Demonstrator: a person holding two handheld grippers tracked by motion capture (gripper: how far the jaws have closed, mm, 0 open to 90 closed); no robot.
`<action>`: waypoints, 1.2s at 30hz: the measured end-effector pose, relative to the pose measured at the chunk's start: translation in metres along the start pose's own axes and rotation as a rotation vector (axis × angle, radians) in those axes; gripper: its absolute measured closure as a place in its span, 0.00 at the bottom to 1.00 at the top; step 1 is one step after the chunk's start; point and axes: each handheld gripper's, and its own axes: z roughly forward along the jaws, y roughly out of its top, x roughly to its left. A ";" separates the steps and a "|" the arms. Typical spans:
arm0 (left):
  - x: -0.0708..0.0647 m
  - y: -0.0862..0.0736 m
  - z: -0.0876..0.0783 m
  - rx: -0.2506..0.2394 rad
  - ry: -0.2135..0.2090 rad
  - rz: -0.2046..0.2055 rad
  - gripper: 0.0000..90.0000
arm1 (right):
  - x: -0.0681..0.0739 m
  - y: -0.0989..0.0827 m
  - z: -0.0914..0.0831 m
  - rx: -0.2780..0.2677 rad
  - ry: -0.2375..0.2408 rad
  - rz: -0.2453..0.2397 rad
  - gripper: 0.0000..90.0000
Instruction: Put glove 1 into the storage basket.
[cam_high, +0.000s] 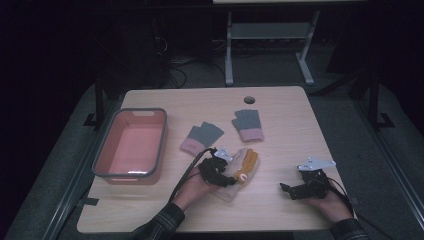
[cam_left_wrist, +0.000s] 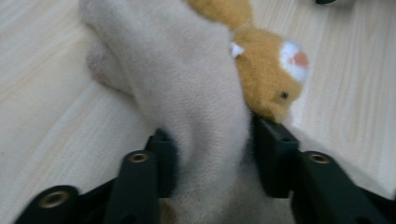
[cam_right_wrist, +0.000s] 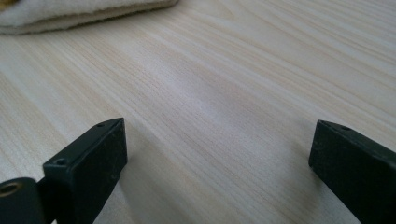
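Inspector: Left claw (cam_left_wrist: 210, 140)?

Operator: I have it clenched on the cream mitten (cam_left_wrist: 187, 93), which lies on the worktop (cam_high: 280, 145) near its front edge. It pinches only a fold, so the fleece may slip on lifting.

Inspector: Right claw (cam_right_wrist: 217, 154)?

Operator: Released, idle, well apart from the mitten.

Quick count: two grey-and-pink gloves (cam_high: 202, 137) (cam_high: 247, 125), one cream plush glove with an orange animal (cam_high: 239, 172), one pink tub (cam_high: 131, 145), two grippers (cam_high: 218, 172) (cam_high: 292, 189).

Dim high view, dark surroundings, bright soft-focus close-ups, slight blur
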 end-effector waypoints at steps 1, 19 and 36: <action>0.001 0.000 -0.001 0.009 -0.010 -0.001 0.71 | 0.000 0.000 0.000 0.000 0.000 0.000 0.04; 0.000 0.003 -0.024 -0.024 -0.021 -0.010 0.87 | 0.000 0.000 0.000 0.000 0.000 0.000 0.04; 0.018 0.008 -0.081 -0.098 0.023 -0.077 0.87 | 0.000 0.000 0.000 0.001 -0.001 0.004 0.04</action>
